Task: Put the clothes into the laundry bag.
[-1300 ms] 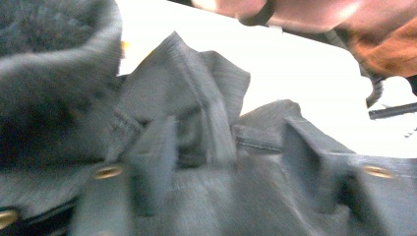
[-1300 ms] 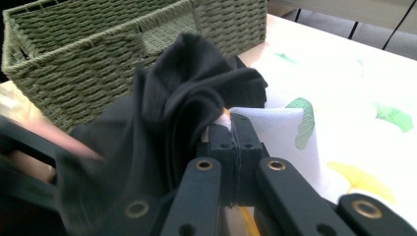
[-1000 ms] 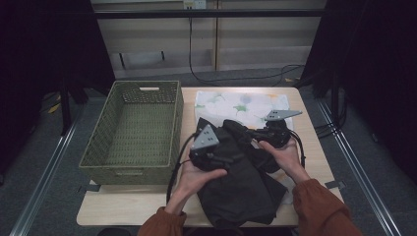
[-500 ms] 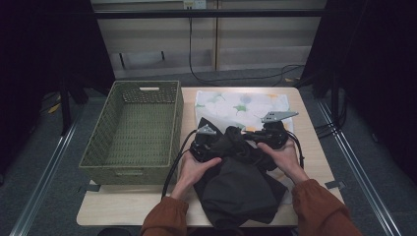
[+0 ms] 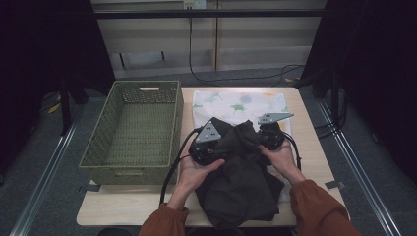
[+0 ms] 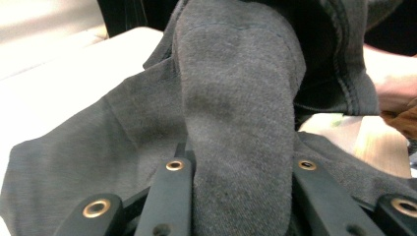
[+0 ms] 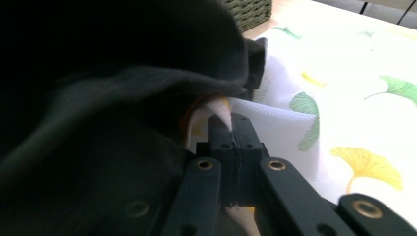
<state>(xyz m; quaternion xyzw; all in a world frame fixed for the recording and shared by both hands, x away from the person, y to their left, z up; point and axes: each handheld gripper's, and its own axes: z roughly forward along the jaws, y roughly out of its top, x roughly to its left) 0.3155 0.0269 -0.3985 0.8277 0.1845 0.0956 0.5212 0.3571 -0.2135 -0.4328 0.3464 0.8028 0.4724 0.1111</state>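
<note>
Between the two claws, near the middle of the surface point(image 5: 305, 169), a dark grey garment point(image 5: 241, 182) lies bunched, its lower part spreading toward the person's sleeves and its upper folds lifted where both claws meet it. The left claw point(image 5: 216, 151), held in the left hand point(image 5: 194, 172), has its jaws parted by a moderate gap with a thick fold of the garment point(image 6: 236, 123) standing upright between them, the cloth filling that gap and touching both jaws; the rest of the garment spreads beyond and to either side of it. The right claw point(image 5: 259, 143), held in the right hand point(image 5: 282, 157), shows its jaws pressed together in the right gripper view, pinching a small peak of white cloth that looks to belong to the leaf-printed sheet point(image 7: 344, 108); the dark garment point(image 7: 98, 98) hangs over the claw just above and beside the pinch, so whether any dark cloth is caught too cannot be told. The printed sheet point(image 5: 236, 103) lies flat beyond both claws, partly under the garment. Beside the left claw, on its outer side, a woven green basket point(image 5: 96, 152) sits on the surface.
</note>
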